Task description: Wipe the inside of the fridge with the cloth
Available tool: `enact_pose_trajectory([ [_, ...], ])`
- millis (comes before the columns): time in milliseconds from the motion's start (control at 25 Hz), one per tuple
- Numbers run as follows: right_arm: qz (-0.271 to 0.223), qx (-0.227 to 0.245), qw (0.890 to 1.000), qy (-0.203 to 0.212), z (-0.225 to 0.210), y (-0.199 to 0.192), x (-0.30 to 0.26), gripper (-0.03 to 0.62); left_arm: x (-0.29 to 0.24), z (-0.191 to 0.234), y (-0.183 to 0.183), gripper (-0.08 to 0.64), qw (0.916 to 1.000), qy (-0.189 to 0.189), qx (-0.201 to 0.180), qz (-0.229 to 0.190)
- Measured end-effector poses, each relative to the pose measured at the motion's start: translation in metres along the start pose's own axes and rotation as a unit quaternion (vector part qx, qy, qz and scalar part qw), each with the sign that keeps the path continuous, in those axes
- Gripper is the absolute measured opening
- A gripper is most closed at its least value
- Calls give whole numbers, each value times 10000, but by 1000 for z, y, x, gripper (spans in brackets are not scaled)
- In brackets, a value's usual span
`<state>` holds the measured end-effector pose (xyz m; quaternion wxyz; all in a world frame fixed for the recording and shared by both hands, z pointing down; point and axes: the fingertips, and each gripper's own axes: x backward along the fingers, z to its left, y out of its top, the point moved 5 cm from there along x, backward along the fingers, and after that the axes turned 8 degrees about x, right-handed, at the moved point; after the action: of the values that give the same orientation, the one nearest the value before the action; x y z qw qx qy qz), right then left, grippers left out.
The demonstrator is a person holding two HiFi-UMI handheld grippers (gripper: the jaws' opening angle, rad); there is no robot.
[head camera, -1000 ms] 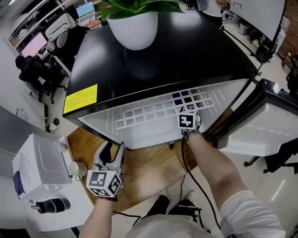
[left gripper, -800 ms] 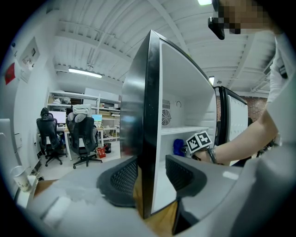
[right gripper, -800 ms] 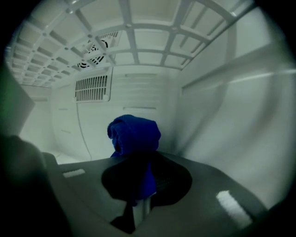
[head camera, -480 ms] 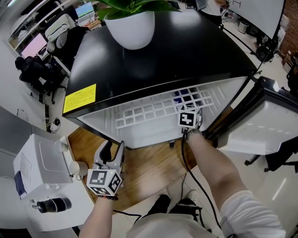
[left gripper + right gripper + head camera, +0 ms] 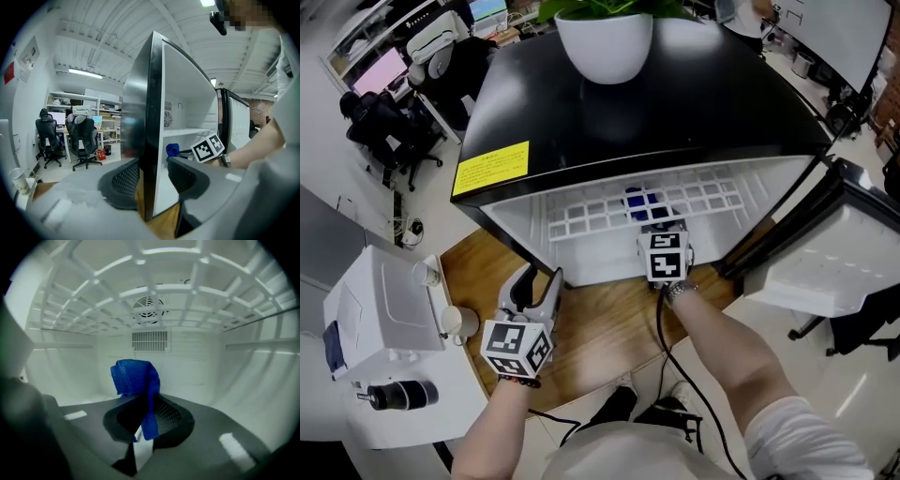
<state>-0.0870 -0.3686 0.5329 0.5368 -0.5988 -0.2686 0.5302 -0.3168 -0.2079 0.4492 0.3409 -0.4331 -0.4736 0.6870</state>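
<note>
The blue cloth [image 5: 136, 378] is being pinched between the fingers of the right gripper [image 5: 143, 411]. These fingers are being kept narrow, with only the fabric between them. The cloth is being held bunched above the fingertips, and one strip is hanging down through the gap. It is being held up inside the fridge [image 5: 647, 103], under the white wire shelf [image 5: 609, 211] and in front of the back wall with its round fan grille [image 5: 148, 305]. Whether the cloth is touching any inner wall cannot be told.

The fingers of the left gripper [image 5: 534, 289] are being held wide apart, with nothing clamped. The black front edge of the fridge's side wall is being framed between them, and the pads are not pressing on it.

The fridge is being supported on a wooden surface [image 5: 600, 319]. Its door [image 5: 825, 253] is standing open at the right. A white plant pot [image 5: 603, 45] is being carried on its black top, near a yellow label [image 5: 491, 168]. Office chairs [image 5: 82, 136] are being shown at desks in the room behind.
</note>
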Motion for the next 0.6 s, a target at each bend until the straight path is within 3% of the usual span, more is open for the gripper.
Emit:
enact_pose_trajectory([
  [360, 33, 153, 9945, 1036, 104, 12, -17, 38, 1, -1, 0, 192, 10000, -71, -1, 9],
  [600, 335, 269, 9901, 1334, 139, 2, -36, 38, 2, -1, 0, 192, 9999, -141, -22, 23],
])
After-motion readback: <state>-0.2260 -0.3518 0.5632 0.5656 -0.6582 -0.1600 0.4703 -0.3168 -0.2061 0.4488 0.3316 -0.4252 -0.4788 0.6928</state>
